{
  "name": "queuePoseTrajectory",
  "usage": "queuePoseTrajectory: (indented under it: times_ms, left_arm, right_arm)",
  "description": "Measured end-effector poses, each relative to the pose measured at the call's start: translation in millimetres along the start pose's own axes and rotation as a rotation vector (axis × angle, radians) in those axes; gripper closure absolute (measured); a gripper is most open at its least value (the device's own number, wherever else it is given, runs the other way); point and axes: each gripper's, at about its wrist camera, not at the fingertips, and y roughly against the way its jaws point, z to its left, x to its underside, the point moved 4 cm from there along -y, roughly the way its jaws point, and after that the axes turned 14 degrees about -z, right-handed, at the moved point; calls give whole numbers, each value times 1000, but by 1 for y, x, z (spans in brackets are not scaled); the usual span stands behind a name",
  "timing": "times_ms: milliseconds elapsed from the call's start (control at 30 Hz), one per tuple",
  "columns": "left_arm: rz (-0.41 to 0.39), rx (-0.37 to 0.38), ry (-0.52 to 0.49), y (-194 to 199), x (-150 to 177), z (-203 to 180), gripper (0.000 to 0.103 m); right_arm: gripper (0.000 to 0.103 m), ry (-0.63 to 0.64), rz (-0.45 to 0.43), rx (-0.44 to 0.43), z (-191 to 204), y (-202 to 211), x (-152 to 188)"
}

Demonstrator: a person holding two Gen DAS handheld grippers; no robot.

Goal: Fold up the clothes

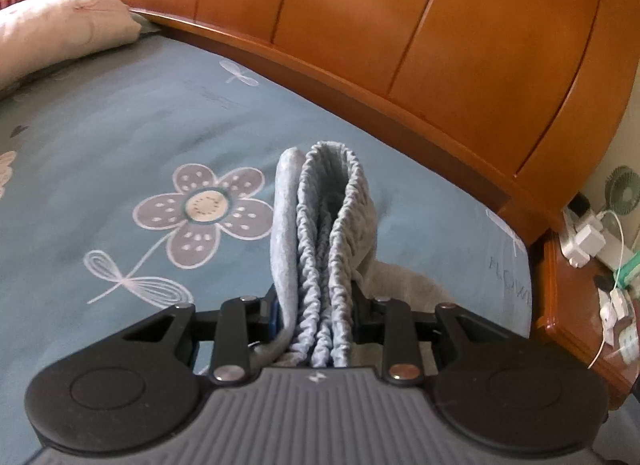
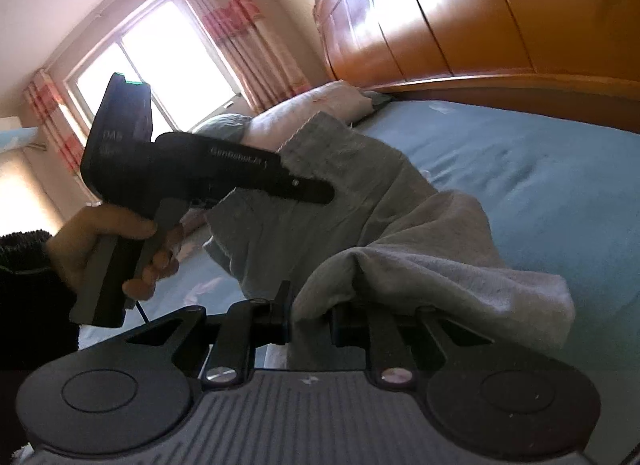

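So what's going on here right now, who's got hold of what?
A person is folding a grey garment over a bed with a blue flowered sheet. The left gripper is shut on its gathered elastic waistband. The right gripper is shut on another part of the cloth. Both hold it lifted above the bed; nothing is laid flat yet.

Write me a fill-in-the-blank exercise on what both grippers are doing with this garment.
1. The left gripper is shut on the grey garment's elastic ____.
2. Below the garment lies a blue sheet printed with a ____.
3. The headboard behind the bed is made of ____.
4. The right gripper is ____ on the garment.

Missing words: waistband; flower; wood; shut
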Motion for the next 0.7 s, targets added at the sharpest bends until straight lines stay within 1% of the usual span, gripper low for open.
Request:
queuePoseTrajectory:
  times_ms: [133, 400, 467, 700]
  left_arm:
    - [1, 1, 15, -6, 4, 3, 74]
    - [-14, -26, 21, 2, -3, 4, 74]
    - [-3, -34, 34, -3, 0, 8, 74]
    - [-3, -80, -10, -28, 4, 8, 74]
  right_arm:
    - [82, -32, 2, 9, -11, -3, 6]
    - [82, -54, 11, 27, -20, -2, 12]
    - [82, -59, 13, 31, -22, -2, 13]
    - [82, -83, 22, 47, -29, -1, 18]
